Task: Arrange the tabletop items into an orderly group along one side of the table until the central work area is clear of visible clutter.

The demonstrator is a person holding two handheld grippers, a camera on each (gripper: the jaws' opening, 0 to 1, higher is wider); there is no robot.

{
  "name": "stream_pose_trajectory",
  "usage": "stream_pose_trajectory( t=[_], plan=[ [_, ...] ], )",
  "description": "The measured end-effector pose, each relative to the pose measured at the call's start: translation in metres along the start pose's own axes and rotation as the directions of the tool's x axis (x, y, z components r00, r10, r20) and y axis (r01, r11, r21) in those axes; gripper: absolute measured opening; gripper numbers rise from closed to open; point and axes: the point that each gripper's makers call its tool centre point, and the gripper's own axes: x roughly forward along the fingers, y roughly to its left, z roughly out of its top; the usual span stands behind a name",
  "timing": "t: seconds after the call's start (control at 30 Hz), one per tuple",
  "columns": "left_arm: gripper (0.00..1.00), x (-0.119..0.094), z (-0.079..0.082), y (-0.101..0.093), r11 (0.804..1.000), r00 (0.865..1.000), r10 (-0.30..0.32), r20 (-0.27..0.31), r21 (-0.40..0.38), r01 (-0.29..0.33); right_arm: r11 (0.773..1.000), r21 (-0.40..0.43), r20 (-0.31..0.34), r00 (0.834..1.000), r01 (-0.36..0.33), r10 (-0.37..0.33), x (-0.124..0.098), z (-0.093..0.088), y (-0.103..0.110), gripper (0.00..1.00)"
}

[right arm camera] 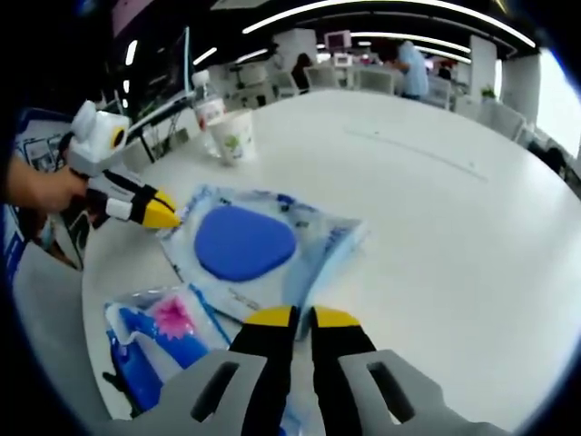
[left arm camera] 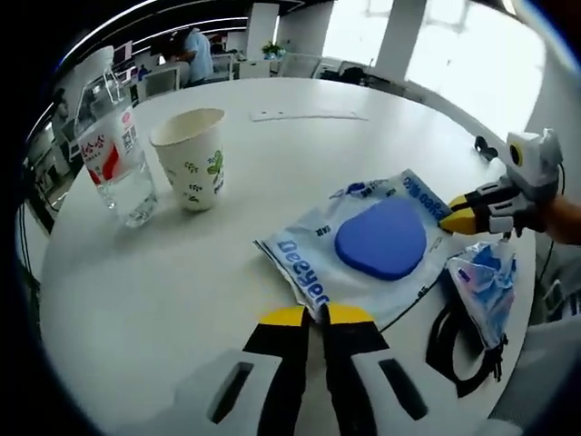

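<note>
A clear plastic packet printed in blue, holding a blue oval pad (left arm camera: 381,238), lies flat on the white round table (left arm camera: 272,182). My left gripper (left arm camera: 314,314) is shut on the packet's near edge. My right gripper (left arm camera: 457,214) comes in from the right, its yellow tips closed on the opposite edge. In the right gripper view the same packet (right arm camera: 245,241) lies ahead, with my right gripper (right arm camera: 303,317) shut on its near edge and my left gripper (right arm camera: 163,213) at its left corner, held by a hand.
A water bottle (left arm camera: 118,163) and a paper cup (left arm camera: 192,156) stand together at the table's far left. A small blue plastic pack (left arm camera: 486,282) and a black strap (left arm camera: 454,350) lie by the right edge. A flat sheet (left arm camera: 309,115) rests further back.
</note>
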Motion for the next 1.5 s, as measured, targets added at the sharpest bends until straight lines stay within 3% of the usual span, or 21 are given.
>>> stream_pose_trajectory(
  t=[0.3,1.5],
  plan=[
    [0.00,0.001,0.012,0.000,0.996,1.000,0.008,0.004,0.089,-0.008,0.999,-0.037,0.008,1.000,0.004,-0.004,-0.005,0.006,0.002,0.00],
    [0.00,0.022,0.081,0.008,0.983,0.996,-0.003,0.094,0.180,-0.014,0.996,-0.033,0.061,0.995,0.081,-0.079,-0.010,0.038,-0.029,0.00]
  ],
)
